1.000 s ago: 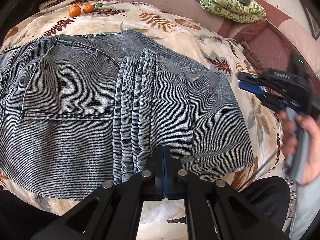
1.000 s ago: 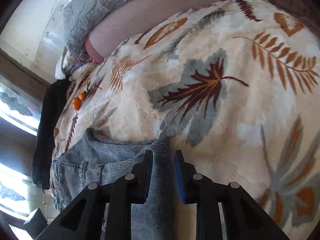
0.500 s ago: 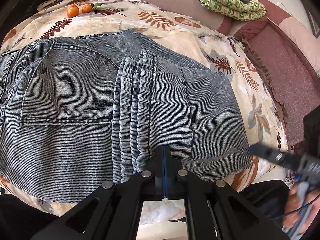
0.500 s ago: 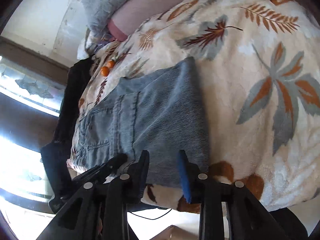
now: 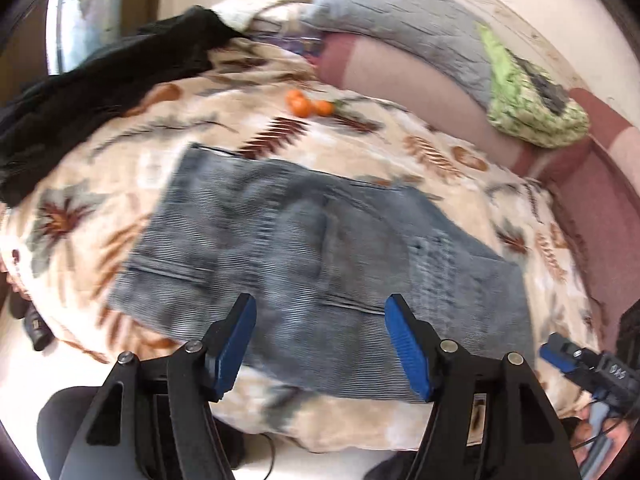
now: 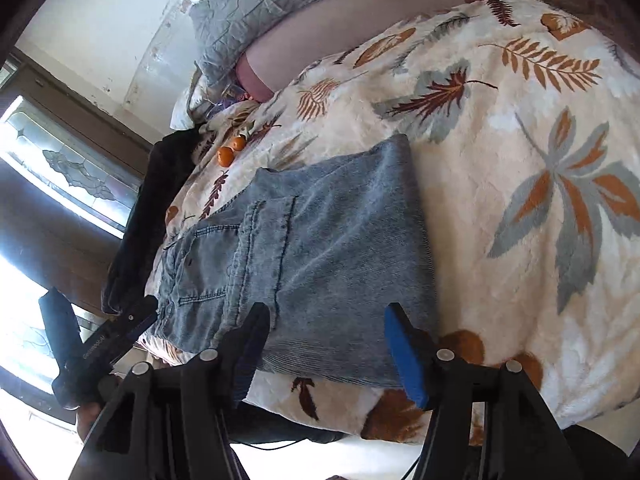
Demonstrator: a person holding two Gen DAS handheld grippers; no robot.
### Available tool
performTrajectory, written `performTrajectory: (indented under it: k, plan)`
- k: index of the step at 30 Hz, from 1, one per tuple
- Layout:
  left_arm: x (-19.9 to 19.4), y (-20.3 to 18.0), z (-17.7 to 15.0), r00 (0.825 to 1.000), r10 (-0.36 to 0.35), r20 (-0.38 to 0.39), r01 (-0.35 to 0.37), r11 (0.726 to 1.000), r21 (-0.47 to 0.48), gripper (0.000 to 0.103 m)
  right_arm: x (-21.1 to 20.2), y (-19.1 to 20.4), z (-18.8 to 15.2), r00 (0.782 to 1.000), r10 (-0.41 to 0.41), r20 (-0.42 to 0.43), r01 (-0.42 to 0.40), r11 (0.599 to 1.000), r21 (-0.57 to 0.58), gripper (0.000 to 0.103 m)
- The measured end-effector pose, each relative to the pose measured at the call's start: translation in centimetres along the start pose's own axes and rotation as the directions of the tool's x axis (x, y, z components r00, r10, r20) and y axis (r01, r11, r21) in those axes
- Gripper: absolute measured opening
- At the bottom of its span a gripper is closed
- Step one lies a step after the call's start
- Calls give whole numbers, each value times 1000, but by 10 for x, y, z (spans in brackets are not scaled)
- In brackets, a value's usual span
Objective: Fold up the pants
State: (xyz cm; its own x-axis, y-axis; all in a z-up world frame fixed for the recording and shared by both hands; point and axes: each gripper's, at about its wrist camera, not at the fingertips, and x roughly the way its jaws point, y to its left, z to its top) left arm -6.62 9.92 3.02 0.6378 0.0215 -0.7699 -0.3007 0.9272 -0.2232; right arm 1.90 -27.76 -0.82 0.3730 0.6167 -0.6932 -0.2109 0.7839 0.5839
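Observation:
The blue jeans [image 5: 320, 272] lie folded into a flat rectangle on the leaf-patterned blanket [image 5: 132, 184]; the left wrist view is motion-blurred. My left gripper [image 5: 320, 320] hovers above their near edge, its jaws opening, with no cloth between the blue pads [image 5: 408, 348]. In the right wrist view the jeans [image 6: 320, 248] show a back pocket and a folded-over leg. My right gripper [image 6: 326, 324] hangs over their near end, jaws opening and gripping nothing. Each gripper shows in the other's view: the right gripper [image 5: 576, 364] and the left gripper [image 6: 100, 340].
Small oranges [image 5: 308, 106] sit on the blanket beyond the jeans. A black garment [image 5: 100, 92] lies at the far left edge. A grey pillow [image 5: 400, 28] and a green patterned cloth [image 5: 532, 108] rest on the pink bolster [image 5: 400, 80]. A window [image 6: 60, 168] is at the left.
The left gripper let go of the jeans' near edge, opened wide and pulled back and up. The right gripper's jaws widened and it drew back past the jeans' near end.

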Motion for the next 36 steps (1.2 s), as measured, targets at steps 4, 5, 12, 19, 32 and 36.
performTrajectory:
  k: [4, 5, 12, 19, 32, 36]
  plan:
    - [5, 25, 0, 999, 49, -9, -50, 998, -27, 68, 22, 35, 17, 1000, -15, -9, 15, 998, -66, 65]
    - [6, 31, -1, 998, 54, -11, -54, 998, -32, 68, 31, 45, 22, 999, -34, -12, 32, 996, -85, 66]
    - [12, 60, -4, 998, 57, 6, -56, 997, -47, 68, 86, 96, 44, 983, -178, -36, 166, 962, -218, 66]
    - [18, 80, -3, 1000, 11, 15, -10, 997, -80, 68, 152, 81, 52, 914, -396, -85, 362, 894, -265, 79]
    - [0, 173, -17, 977, -168, 128, 210, 839, -502, 68, 79, 98, 3, 972, -223, 70, 234, 943, -236, 80]
    - [7, 166, -14, 971, -219, 99, 238, 818, -524, 68, 74, 89, -17, 976, -187, 111, 209, 947, -242, 80]
